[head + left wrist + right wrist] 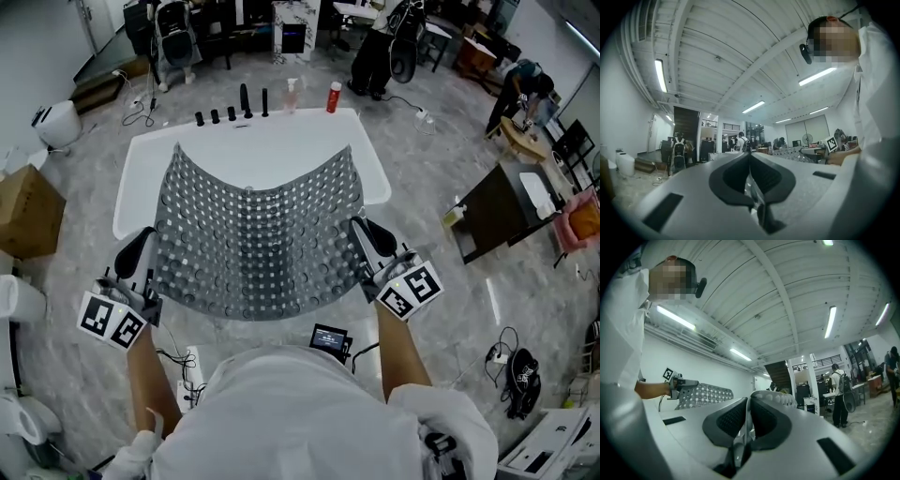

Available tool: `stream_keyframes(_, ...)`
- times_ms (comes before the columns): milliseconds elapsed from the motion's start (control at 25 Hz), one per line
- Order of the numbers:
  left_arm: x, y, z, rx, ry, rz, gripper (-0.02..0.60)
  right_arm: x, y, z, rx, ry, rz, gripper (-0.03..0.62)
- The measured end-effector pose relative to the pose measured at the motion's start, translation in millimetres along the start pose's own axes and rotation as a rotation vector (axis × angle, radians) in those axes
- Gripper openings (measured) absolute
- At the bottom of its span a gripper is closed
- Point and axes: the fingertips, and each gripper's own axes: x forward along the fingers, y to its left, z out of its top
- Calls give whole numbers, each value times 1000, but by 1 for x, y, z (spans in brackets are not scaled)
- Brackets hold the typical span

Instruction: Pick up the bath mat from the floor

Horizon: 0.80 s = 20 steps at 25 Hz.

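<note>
Bath mat [258,234]: a grey sheet dotted all over with small round holes. It is off the floor, held in the air and spread between the two grippers. In the head view its far edge dips in a curve over a white tub [141,169], and its near edge bows down towards the person between the two held corners.

The left hand-held gripper [157,279] is closed on the mat's near left corner. In its own view the dark jaw pads [733,176] stand together, with a thin strip of the mat pinched between them. The right hand-held gripper [361,258] is likewise clamped on the near right corner. Its view shows the pads [726,420] pressed together on the mat's edge, and the rest of the mat [703,394] stretches away to the other gripper [677,383].

Both grippers point roughly level, away from the person, with their marker cubes near the wrists.

Along the tub's far rim stand several black bottles [246,98], a clear bottle [292,94] and a red bottle [334,97]. The tub stands on a grey marbled floor [422,141], and a cardboard box [28,211] sits to its left.
</note>
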Motion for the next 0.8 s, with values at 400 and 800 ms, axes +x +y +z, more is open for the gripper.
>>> stream_keyframes(400, -12, 17, -7, -2, -3, 37, 14, 15, 9, -6, -7, 15, -8, 43)
stream_keyframes(800, -13, 13, -12, -22, 8, 39, 12, 8, 6, -5, 21, 5, -11, 43)
